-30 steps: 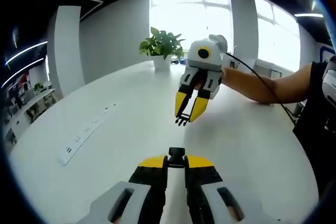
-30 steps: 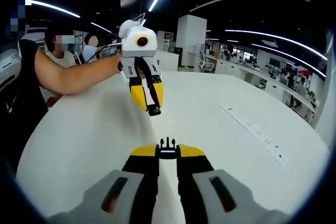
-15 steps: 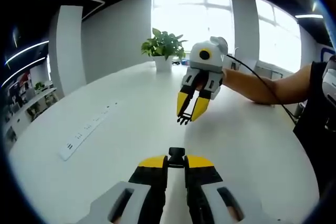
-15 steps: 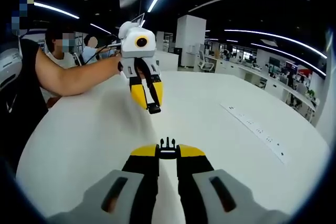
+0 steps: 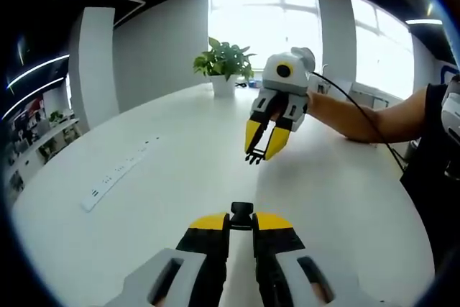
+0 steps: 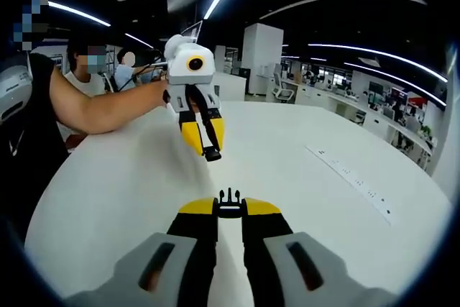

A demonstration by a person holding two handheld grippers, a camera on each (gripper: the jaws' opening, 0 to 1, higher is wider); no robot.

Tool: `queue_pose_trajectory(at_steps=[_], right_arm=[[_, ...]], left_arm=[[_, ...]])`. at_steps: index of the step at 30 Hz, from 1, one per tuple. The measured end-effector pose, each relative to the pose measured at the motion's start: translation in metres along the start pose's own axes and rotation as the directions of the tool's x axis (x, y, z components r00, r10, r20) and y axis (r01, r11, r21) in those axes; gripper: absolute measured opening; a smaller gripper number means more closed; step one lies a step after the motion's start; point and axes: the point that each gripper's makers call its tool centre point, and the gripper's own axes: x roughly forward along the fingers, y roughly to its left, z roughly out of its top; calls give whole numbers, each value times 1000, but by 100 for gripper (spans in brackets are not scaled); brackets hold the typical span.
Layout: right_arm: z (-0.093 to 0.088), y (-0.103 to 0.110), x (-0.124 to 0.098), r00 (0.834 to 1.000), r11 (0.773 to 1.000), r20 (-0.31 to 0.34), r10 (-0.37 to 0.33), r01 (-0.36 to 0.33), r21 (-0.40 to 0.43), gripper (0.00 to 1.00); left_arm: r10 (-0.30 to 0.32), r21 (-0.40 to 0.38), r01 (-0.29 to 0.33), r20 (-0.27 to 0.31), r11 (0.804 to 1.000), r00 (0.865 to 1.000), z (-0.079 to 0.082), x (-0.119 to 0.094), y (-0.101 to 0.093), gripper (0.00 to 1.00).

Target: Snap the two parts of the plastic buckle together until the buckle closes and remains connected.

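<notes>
Left gripper (image 5: 241,222) has its jaws nearly closed, pinching the black socket half of the buckle (image 5: 241,211) at the tips, held above the white bench (image 5: 165,177). Right gripper (image 6: 229,208), jaws likewise pinched, grips the pronged half of the buckle (image 6: 228,197), prongs pointing forward. The two halves face each other, well apart in the air; power strip (image 5: 118,175) and potted plant (image 5: 224,62) sit on the bench.

gap: open air between the left gripper (image 6: 203,141) and right gripper (image 5: 261,150), held apart above the worktop (image 5: 180,170) | worktop below: bare white | obstacles: power strip (image 5: 115,177) off to one side, potted plant (image 5: 223,66) at far edge | person's arm (image 5: 359,116) along one edge
</notes>
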Motion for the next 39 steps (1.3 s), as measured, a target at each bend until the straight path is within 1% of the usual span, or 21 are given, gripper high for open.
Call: queue_pose_trajectory(at_steps=[3, 10, 13, 18, 22, 24, 33, 39], right_arm=[[2, 0, -2, 1000, 1000, 8, -3, 3, 4, 11], [4, 1, -3, 1000, 1000, 13, -12, 11, 9, 11], [5, 5, -2, 1000, 1000, 13, -13, 13, 6, 11], [7, 10, -4, 1000, 1000, 13, -10, 10, 4, 11], [7, 12, -6, 1000, 1000, 10, -14, 14, 2, 11], [6, 12, -7, 1000, 1000, 8, -16, 16, 1, 11], [0, 13, -9, 1000, 1000, 0, -24, 24, 5, 11], [2, 13, -9, 1000, 1000, 3, -23, 23, 4, 11]], left_arm=[[14, -11, -14, 12, 1000, 1000, 0, -4, 0, 11], [13, -11, -13, 24, 1000, 1000, 1, -8, -4, 11], [20, -11, -20, 18, 1000, 1000, 0, -9, -4, 11], [14, -2, -14, 16, 1000, 1000, 2, -8, -11, 11], [10, 0, -10, 8, 1000, 1000, -1, -8, -13, 11], [13, 3, -13, 1, 1000, 1000, -2, -8, -13, 11], [9, 7, -9, 2, 1000, 1000, -1, -7, -18, 11], [11, 5, -11, 4, 1000, 1000, -1, -8, -18, 11]])
